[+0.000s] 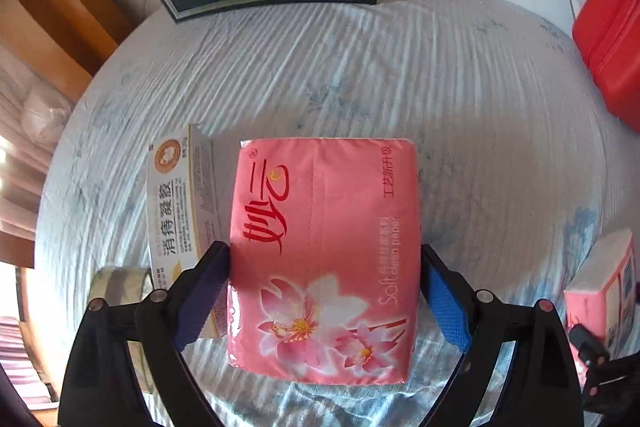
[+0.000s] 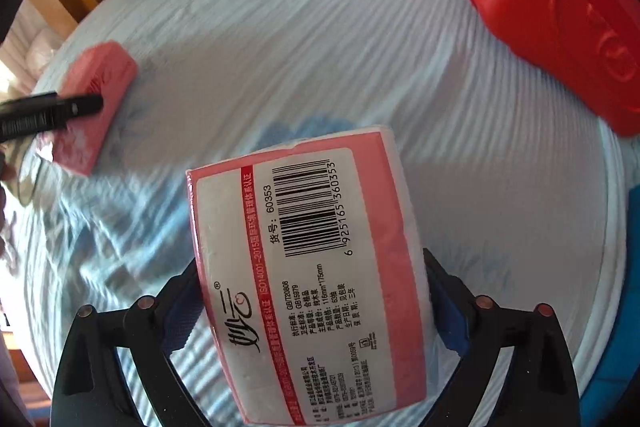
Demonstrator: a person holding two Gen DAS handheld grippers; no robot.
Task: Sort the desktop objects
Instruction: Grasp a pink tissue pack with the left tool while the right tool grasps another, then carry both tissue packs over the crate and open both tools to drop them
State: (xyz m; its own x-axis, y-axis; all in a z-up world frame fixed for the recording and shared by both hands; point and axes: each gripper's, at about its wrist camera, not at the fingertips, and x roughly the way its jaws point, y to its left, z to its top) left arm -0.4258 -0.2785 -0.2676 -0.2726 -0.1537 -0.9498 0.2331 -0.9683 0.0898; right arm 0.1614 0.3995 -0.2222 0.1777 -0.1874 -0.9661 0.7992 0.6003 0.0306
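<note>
Only rightward: barcode label (image 2: 308,205) (legible)

Left gripper (image 1: 325,291) with glossy black plastic arms, round copper-coloured rivets at the joints, dark blue textured pads (image 1: 446,311) lining its fingers, right gripper (image 2: 310,303) of the same build, black arms, reddish rivets, blue pads (image 2: 450,315)
</note>
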